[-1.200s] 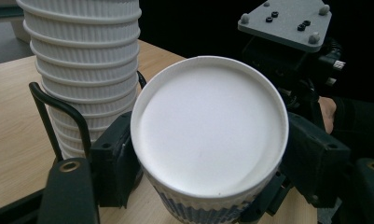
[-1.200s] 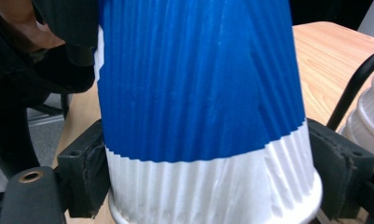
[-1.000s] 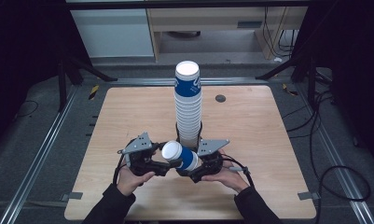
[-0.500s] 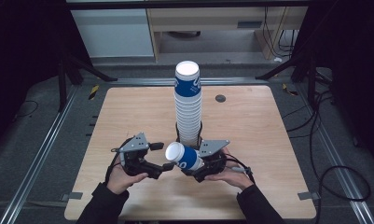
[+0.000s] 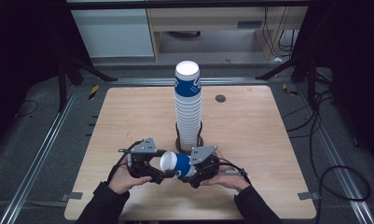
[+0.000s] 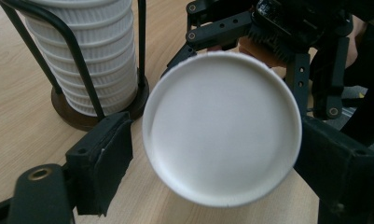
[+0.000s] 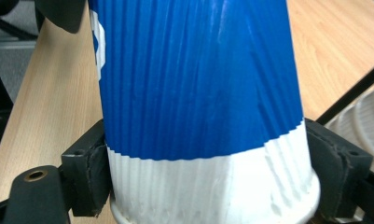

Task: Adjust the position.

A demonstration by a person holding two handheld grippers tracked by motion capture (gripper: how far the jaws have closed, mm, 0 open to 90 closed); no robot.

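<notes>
1. The left gripper (image 5: 160, 173) sits at the near left of the tabletop (image 5: 250, 140), pointing toward the cup's closed end. Its jaws have just been opening and now stand wide, one on each side of the cup's white base in the left gripper view, with no pad pressing on it.
2. The paper cup (image 5: 175, 164) lies on its side in the air between the two grippers, just in front of the cup stack (image 5: 188, 109), which stands in its wire holder (image 5: 189, 140). It looks light, thin-walled and easy to crush; the ribbed blue sleeve should give the pads some grip, while the flat white base (image 6: 222, 128) offers little to hold.
3. The stiffest places to take hold are probably the rolled rim and the bottom ring; a squeeze at mid-wall would likely dent it.
4. The right gripper (image 5: 194, 170) is closed on the paper cup, its pads (image 7: 89, 172) clamped on the white band near the rim, where the wall already looks slightly crumpled.
</notes>
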